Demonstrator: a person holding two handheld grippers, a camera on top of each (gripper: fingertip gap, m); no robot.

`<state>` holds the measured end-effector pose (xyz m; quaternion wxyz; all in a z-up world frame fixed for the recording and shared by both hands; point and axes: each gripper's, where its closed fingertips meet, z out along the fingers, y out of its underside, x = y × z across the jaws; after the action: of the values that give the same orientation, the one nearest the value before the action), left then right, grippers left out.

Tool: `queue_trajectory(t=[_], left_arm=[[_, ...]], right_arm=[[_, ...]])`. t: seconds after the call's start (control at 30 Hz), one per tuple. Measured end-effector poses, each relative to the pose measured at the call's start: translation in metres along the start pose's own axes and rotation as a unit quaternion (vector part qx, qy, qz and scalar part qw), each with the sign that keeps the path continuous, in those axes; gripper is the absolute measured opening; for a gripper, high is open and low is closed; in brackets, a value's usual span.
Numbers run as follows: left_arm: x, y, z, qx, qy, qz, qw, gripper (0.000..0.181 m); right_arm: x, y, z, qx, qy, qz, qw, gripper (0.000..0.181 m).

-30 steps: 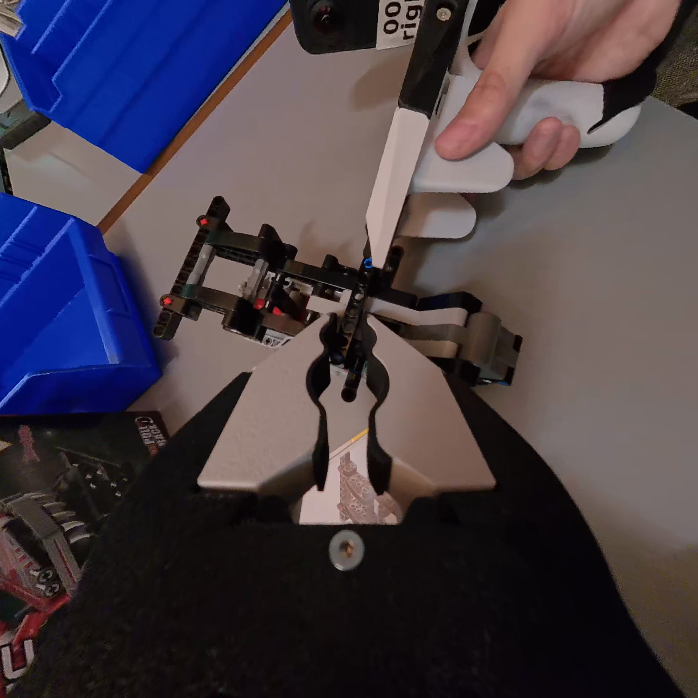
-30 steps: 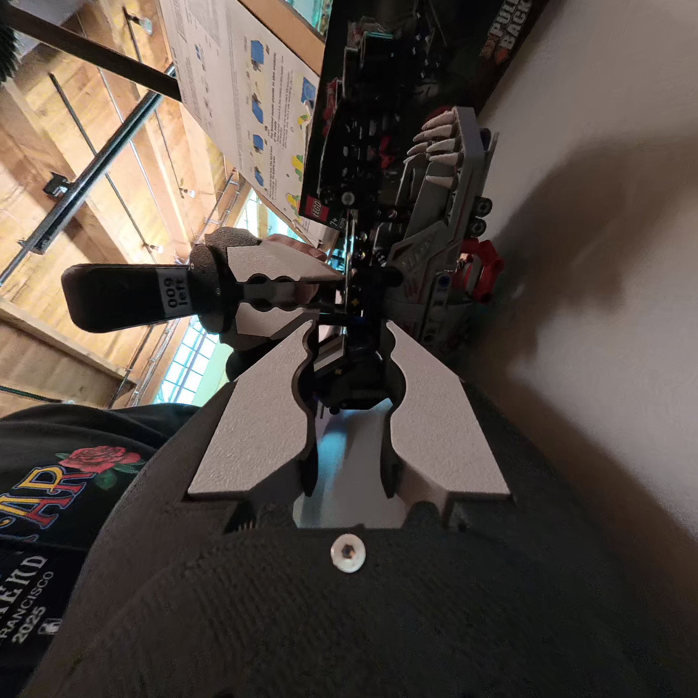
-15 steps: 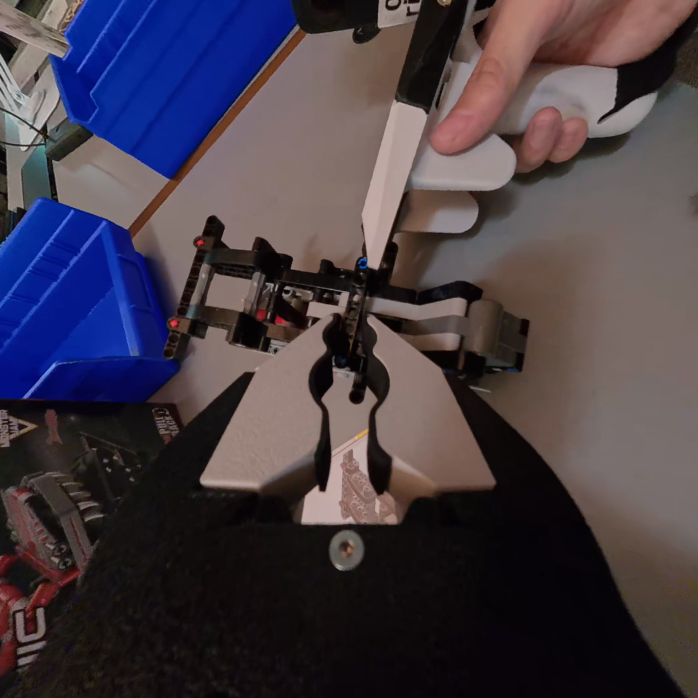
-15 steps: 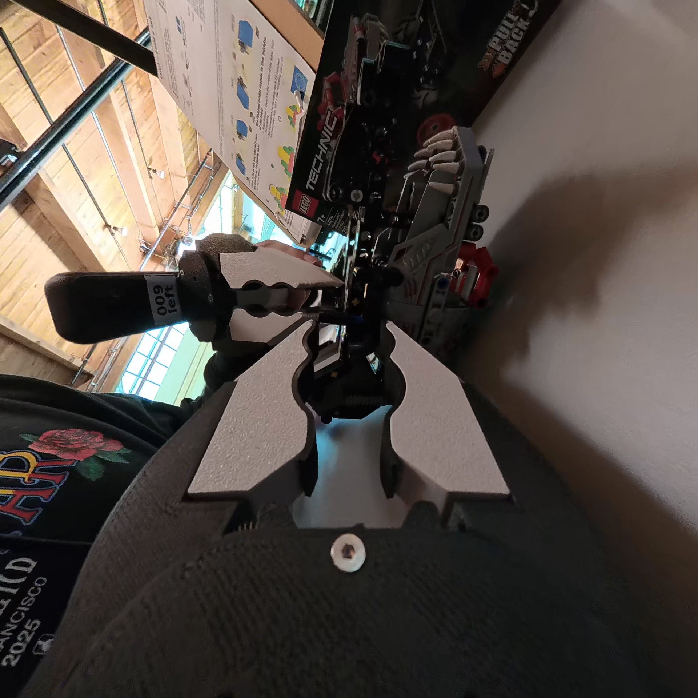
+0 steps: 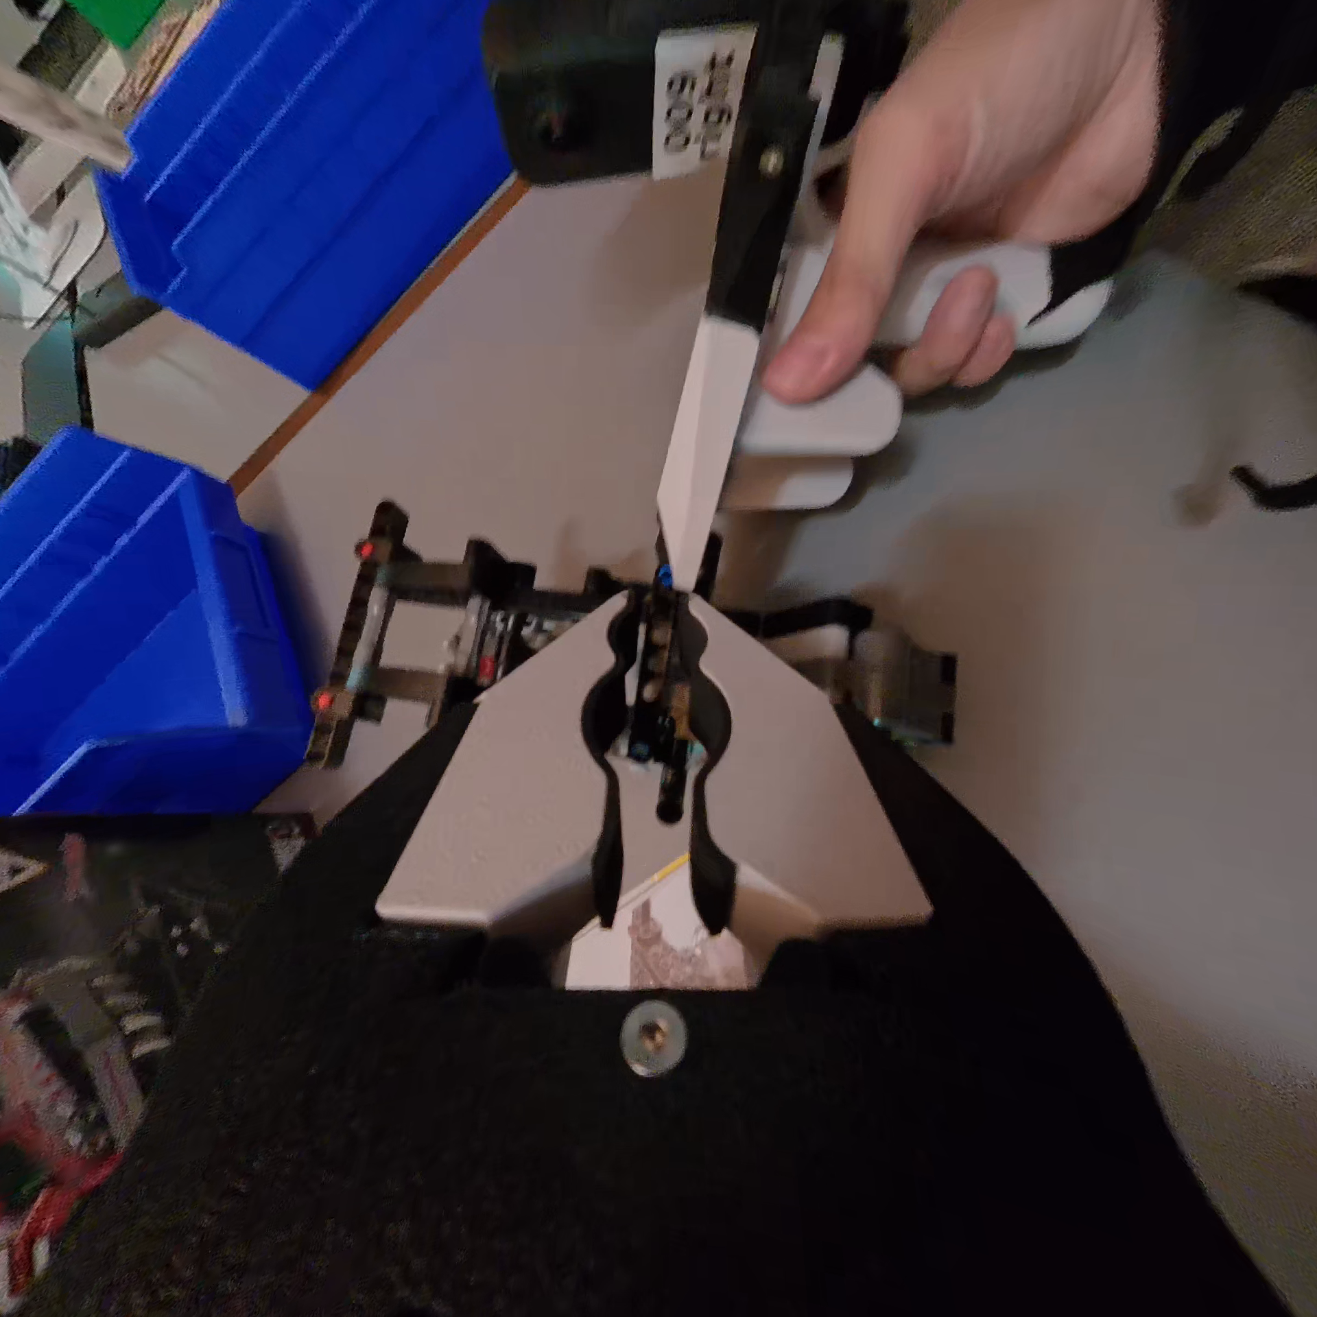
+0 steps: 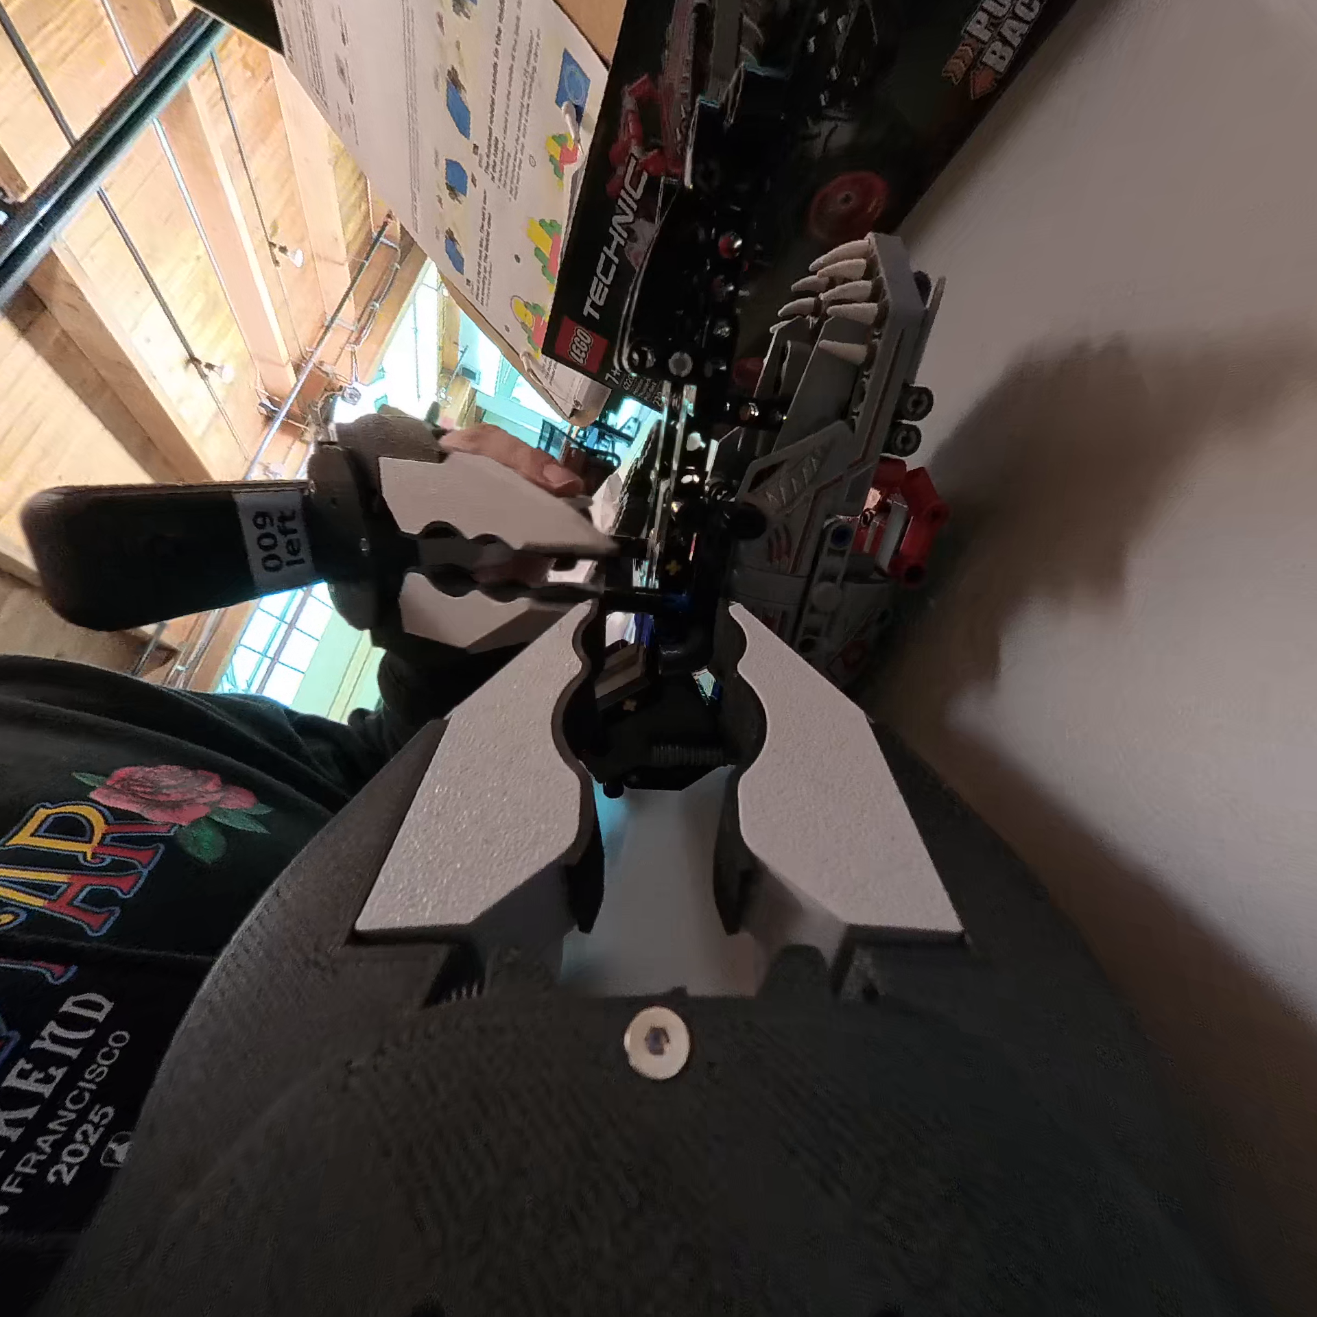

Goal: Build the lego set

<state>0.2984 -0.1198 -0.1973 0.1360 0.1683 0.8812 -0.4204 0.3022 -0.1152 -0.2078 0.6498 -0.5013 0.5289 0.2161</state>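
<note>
**Where everything sits around the jaws**

Left gripper (image 5: 659, 627) jaws straddle the lego chassis (image 5: 456, 641) on the desk (image 5: 1069, 713). Two bins (image 5: 128, 627) sit left of them, the set box (image 5: 78, 998) near-left. The right gripper (image 5: 684, 549) comes down just beyond the jaws, tips touching the chassis.

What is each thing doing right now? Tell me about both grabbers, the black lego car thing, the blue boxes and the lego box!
Left gripper: shut on the thin black lego beam.
Right gripper: jaws around the black lego chassis; grip unclear.
Black lego chassis: partly built, resting on the pale grey table.
Two blue plastic bins: on the table's left; contents hidden.
Dark lego box: propped up behind the build.
</note>
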Motion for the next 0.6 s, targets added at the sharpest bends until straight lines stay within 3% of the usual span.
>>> queue_trajectory(t=[0.17, 0.4, 0.6], left_arm=[[0.0006, 0.0052, 0.0096, -0.038, 0.031, 0.009, 0.999, 0.010], [0.0047, 0.0046, 0.0064, -0.014, 0.087, -0.055, 0.995, 0.008], [0.0029, 0.0027, 0.0071, 0.015, 0.088, -0.054, 0.995, 0.007]], right_arm=[[0.0000, 0.0004, -0.0004, -0.007, 0.001, -0.014, 1.000, 0.030], [-0.0002, 0.0004, 0.0013, -0.012, -0.002, -0.015, 1.000, 0.030], [0.0004, -0.0012, 0.0007, -0.013, -0.006, 0.008, 1.000, 0.030]])
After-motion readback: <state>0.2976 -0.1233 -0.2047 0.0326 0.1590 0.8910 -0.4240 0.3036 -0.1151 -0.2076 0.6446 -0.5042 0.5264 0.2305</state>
